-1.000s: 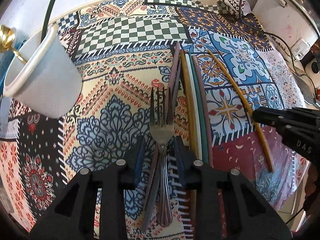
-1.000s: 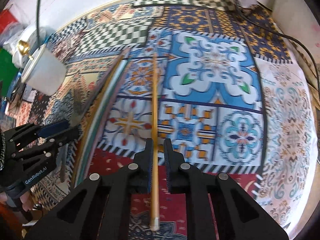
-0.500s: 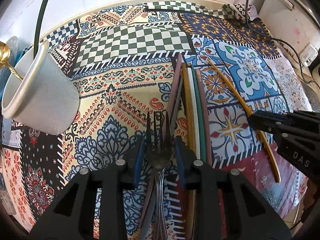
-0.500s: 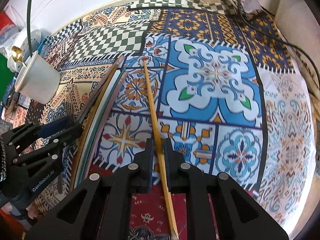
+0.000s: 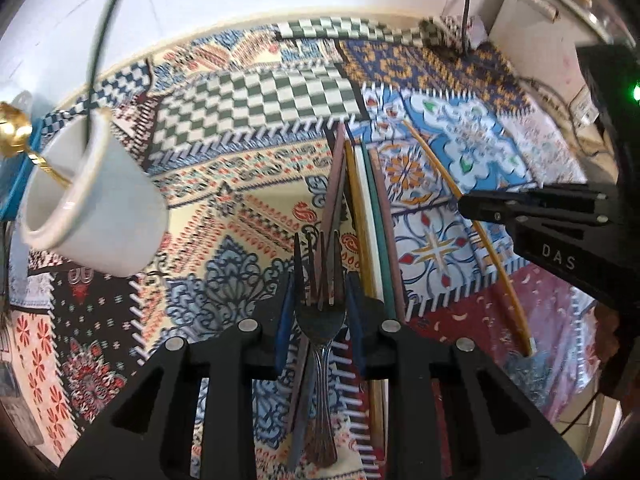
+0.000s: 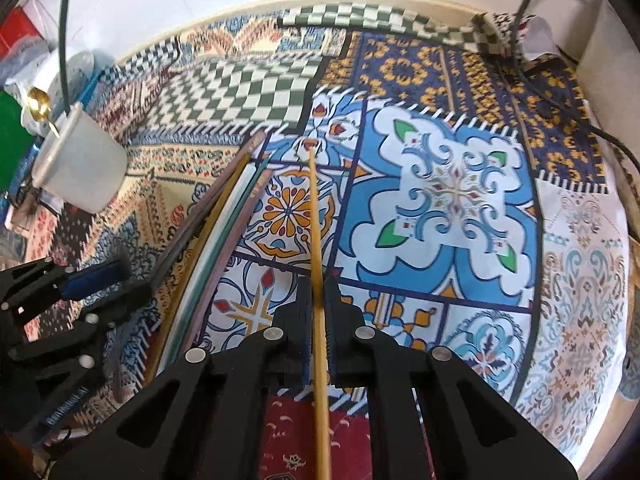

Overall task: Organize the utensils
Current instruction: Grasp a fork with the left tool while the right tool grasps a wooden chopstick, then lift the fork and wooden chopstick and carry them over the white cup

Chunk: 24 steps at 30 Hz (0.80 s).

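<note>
Covering the whole table is a patchwork tablecloth (image 6: 460,184) with checkered, floral and tile panels; everything else rests on it.

At the left edge stands a white cup (image 5: 92,208), upright on the cloth. It contains a gold spoon (image 5: 12,132) and a dark green stick (image 5: 100,40), both leaning out over the rim.

Near the middle of the cloth lies a bundle of long chopsticks (image 5: 370,216) in brown, yellow, white and green, laid side by side and touching one another.

The left gripper (image 5: 320,316) points steeply down at the cloth beside that bundle. A metal fork (image 5: 320,320) sits between its jaws, tines pointing away from the gripper and handle running back under the fingers. The jaws are closing on the fork's head, and the blue pads are at its edges.

The right gripper (image 6: 317,320) also points steeply down, to the right of the bundle. Its jaws are clenched on a single yellow chopstick (image 6: 314,216), which runs forward from the pads across the blue tile panel, apart from the bundle. Its near end passes back beneath the gripper.

A black cable (image 6: 560,92) trails across the far right corner of the cloth.
</note>
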Each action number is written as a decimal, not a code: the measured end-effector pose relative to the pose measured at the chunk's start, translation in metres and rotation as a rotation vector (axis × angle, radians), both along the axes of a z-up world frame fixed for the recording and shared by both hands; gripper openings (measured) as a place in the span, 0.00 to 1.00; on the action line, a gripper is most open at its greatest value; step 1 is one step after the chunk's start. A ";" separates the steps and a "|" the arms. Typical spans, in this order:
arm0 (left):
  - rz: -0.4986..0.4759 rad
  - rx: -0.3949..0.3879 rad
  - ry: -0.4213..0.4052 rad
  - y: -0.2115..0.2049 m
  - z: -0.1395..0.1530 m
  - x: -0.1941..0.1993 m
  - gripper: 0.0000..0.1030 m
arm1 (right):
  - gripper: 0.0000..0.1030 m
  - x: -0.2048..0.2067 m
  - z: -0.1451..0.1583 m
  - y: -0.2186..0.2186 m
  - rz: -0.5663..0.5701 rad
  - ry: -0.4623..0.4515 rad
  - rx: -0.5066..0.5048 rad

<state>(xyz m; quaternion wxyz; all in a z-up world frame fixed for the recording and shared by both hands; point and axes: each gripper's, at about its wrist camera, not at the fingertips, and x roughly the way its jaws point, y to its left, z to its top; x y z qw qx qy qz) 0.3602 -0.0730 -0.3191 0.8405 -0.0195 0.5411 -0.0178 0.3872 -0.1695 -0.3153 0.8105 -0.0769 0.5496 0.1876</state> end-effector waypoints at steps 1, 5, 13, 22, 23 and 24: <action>0.007 -0.014 -0.010 0.003 0.006 -0.003 0.24 | 0.05 -0.002 0.005 -0.002 -0.006 -0.009 0.016; 0.030 -0.066 -0.058 0.013 0.031 -0.014 0.24 | 0.05 -0.011 0.022 -0.009 -0.020 -0.043 0.059; 0.045 -0.104 -0.128 0.021 0.063 -0.031 0.23 | 0.05 -0.031 0.050 -0.016 -0.050 -0.102 0.118; 0.033 -0.097 -0.197 0.023 0.088 -0.044 0.23 | 0.05 -0.053 0.080 -0.013 -0.067 -0.197 0.129; 0.033 -0.095 -0.209 0.024 0.092 -0.044 0.23 | 0.05 -0.054 0.082 -0.012 -0.068 -0.205 0.132; 0.031 -0.096 -0.217 0.025 0.095 -0.044 0.23 | 0.05 -0.056 0.085 -0.011 -0.070 -0.214 0.135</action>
